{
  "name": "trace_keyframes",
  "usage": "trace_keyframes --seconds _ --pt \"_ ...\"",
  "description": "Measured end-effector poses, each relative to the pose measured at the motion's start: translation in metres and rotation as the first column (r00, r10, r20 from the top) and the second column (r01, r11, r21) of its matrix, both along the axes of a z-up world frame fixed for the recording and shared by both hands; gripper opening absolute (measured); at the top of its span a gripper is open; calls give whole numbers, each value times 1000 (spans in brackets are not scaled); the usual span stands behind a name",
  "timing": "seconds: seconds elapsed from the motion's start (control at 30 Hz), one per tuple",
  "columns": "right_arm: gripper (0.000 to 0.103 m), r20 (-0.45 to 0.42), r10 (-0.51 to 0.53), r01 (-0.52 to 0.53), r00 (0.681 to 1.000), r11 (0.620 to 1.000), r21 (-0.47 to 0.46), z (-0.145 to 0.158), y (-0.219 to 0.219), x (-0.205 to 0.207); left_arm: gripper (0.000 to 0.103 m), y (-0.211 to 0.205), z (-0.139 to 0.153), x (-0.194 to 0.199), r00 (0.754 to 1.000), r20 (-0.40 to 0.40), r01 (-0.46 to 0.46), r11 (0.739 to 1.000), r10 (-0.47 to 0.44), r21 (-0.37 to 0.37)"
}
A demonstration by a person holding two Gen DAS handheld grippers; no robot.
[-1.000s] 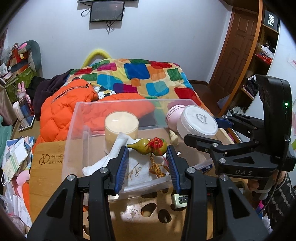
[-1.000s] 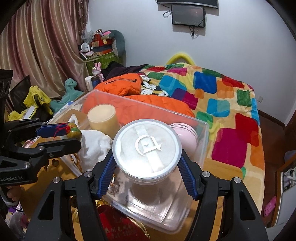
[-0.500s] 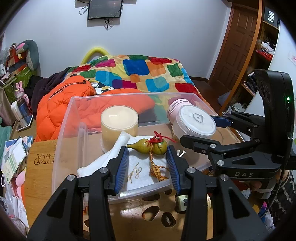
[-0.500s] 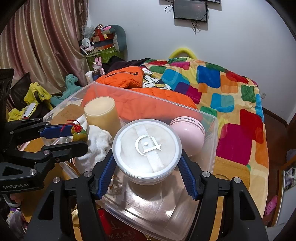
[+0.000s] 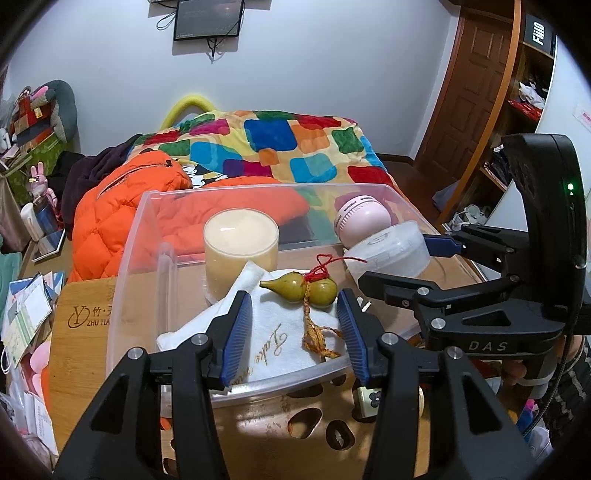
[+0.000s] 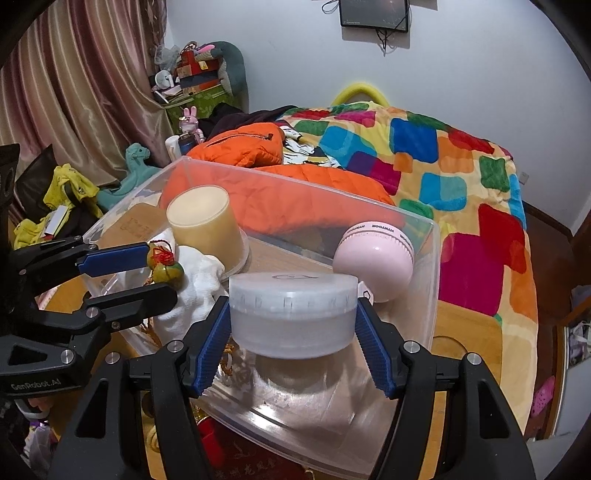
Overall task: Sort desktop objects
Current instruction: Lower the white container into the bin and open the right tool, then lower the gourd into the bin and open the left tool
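Left gripper [image 5: 294,334] jaws are opening, the gourd charm [image 5: 300,290] lying free on the towel [image 5: 273,339] just ahead, inside the clear bin [image 5: 136,258]. Right gripper [image 6: 293,345] clamps the round jar [image 6: 293,312] over the bin, not yet released; a tile [image 5: 369,399] waits outside.

Left wrist view: looks forward and down along its own fingers, close above the clear bin [image 5: 140,236]; bed [image 5: 280,140] at 12 o'clock, door [image 5: 465,92] at 2 o'clock.
Right wrist view: same downward tilt, close over the bin [image 6: 432,258]; curtain [image 6: 74,85] at 10 o'clock, bed [image 6: 443,147] at 1 o'clock.
Shared: bin, candle jar [image 5: 240,247] [image 6: 203,221], bed, wall screen [image 5: 208,18] [image 6: 373,13]; each view shows the other gripper.
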State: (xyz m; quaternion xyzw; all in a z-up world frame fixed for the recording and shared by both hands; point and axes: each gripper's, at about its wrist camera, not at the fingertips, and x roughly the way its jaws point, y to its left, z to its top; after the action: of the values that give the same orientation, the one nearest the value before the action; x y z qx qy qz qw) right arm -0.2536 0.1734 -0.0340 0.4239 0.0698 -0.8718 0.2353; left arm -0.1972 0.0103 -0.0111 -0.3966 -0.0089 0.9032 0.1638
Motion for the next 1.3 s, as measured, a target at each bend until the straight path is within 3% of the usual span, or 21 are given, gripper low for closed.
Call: trace_keyframes --seconds 0.2,0.27,0.67,0.77,0.83,1.3 --pt "64 20 2 -2 1000 1000 9 0 -2 5 51 0 0 5 1000 2 23 1000 -23 -2" --pt "66 21 4 -4 1000 1000 9 0 -3 6 63 -1 0 6 1000 -1 4 1000 -4 -19" --pt "67 11 -10 10 1000 1000 8 4 -2 16 66 -1 3 15 1000 2 9 1000 -9 -11" --pt "68 -25 -12 13 1000 1000 21 12 -2 23 71 -1 5 16 1000 3 10 1000 -10 -17" --pt "73 -66 -23 25 998 999 35 21 -1 29 87 0 8 21 1000 -15 -15 999 14 -48" --pt "84 -193 -56 69 979 996 61 52 15 75 96 -19 26 46 993 -52 -109 993 107 -35"
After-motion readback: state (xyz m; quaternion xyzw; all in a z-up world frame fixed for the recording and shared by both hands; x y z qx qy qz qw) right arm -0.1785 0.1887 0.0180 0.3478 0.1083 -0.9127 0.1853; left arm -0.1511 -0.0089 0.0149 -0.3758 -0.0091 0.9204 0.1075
